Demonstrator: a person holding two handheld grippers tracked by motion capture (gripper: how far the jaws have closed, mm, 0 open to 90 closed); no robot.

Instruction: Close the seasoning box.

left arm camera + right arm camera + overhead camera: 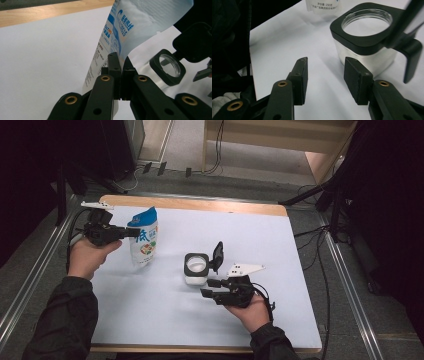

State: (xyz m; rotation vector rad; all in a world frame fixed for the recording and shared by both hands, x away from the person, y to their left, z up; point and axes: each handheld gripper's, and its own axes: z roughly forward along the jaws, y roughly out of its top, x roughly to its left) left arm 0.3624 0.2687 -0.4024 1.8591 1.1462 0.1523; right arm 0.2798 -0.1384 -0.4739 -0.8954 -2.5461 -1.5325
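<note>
A blue and white pouch point(144, 237) with printed text stands tilted at the left of the white table point(150, 315). My left gripper point(134, 233) is shut on its upper edge; the left gripper view shows the pads point(114, 65) pinching the pouch point(125, 27). In the middle stands a clear square jar point(196, 268) with a black rim and its hinged black lid point(218, 255) flipped up. Just in front of the jar, my right gripper point(206, 287) points left with nothing in it. In the right gripper view its jaws point(325, 72) stand open, close beside the jar point(367, 37).
The table has a wooden far edge point(200, 204) and metal rails along both sides. Cables and stand legs lie on the floor beyond and to the right. The pouch's bottom point(323, 5) shows behind the jar in the right gripper view.
</note>
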